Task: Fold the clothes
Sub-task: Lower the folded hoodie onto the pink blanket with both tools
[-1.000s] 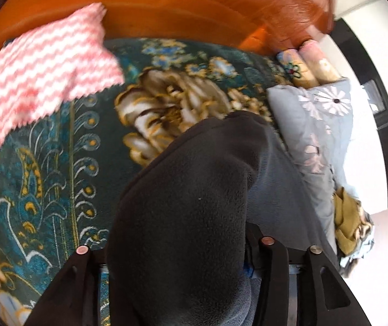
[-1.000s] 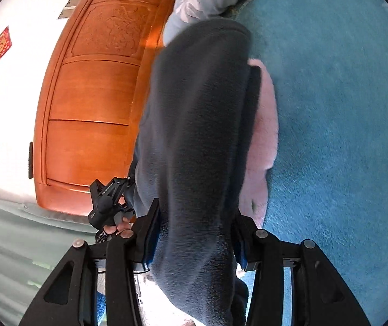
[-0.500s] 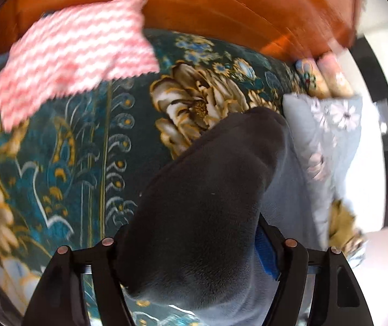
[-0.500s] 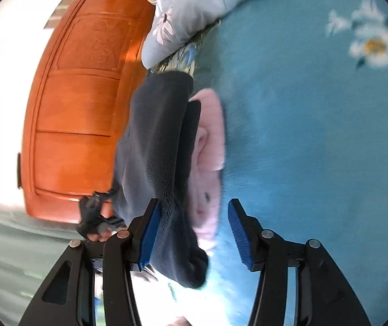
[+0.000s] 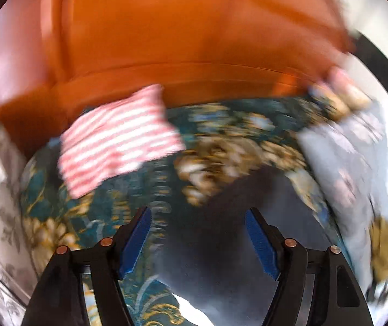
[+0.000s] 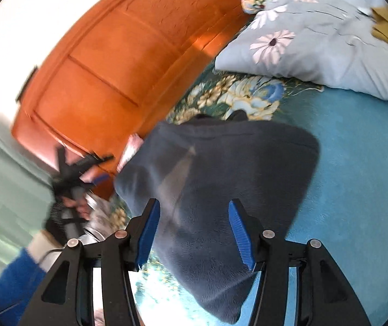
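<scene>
Both grippers stand wide with nothing between the pads, their jaws having just opened: left gripper [image 5: 198, 240], right gripper [image 6: 194, 231]. The dark fleece [image 6: 221, 174] lies on the bed [image 6: 357, 163], apparently folded.

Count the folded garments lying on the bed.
2: the dark fleece garment lies below the right gripper, and the pink-and-white striped one lies near the wooden headboard. Others may be hidden.

Both wrist views: down onto bed [image 5: 128, 206]

Dark garment [image 6: 221, 168] matt plush fleece; headboard [image 6: 117, 54] glossy wood; gripper pads [image 6: 241, 233] ribbed.
</scene>
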`<act>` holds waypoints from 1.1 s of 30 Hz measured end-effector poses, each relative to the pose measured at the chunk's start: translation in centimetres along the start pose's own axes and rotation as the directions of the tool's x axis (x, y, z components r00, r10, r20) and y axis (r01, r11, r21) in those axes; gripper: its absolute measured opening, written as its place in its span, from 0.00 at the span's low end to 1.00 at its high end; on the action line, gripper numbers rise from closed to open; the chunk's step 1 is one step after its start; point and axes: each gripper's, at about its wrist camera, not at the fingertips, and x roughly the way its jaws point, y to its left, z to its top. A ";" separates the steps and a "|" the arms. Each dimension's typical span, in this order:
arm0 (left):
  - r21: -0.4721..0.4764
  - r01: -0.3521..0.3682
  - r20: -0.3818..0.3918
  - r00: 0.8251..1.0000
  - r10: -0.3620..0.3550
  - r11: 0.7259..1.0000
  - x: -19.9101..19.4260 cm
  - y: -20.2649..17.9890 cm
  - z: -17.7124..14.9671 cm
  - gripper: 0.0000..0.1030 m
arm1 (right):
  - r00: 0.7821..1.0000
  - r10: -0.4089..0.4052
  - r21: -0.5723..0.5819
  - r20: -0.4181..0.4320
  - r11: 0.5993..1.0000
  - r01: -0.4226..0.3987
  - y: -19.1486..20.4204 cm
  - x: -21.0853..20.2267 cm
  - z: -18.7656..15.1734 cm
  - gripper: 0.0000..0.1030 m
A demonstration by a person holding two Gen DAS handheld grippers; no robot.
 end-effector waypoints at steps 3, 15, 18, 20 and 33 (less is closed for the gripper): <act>0.205 -0.016 0.040 0.999 0.008 0.979 -0.5 -4.0 -3.4 0.73 | 1.000 -0.030 -0.013 -0.008 0.999 0.030 -0.3 0.6 -2.1 0.52; 0.325 -0.045 -0.059 0.996 0.068 0.945 5.2 -5.6 -6.6 0.82 | 0.995 -0.080 0.002 -0.055 0.997 0.080 -2.2 2.5 -3.8 0.54; 0.334 -0.061 -0.043 0.996 0.080 0.941 5.0 -6.1 -7.0 0.82 | 0.995 -0.085 0.012 -0.051 0.996 0.085 -2.2 2.9 -3.9 0.58; 0.320 -0.059 -0.037 0.997 0.075 0.946 4.3 -6.3 -7.5 0.82 | 0.995 -0.085 0.008 -0.043 0.996 0.085 -2.0 2.5 -4.2 0.58; 0.205 -0.003 0.005 1.000 0.002 0.979 0.3 -7.0 -14.0 0.88 | 0.979 -0.201 -0.079 -0.023 0.977 0.199 -0.9 -1.2 -10.7 0.73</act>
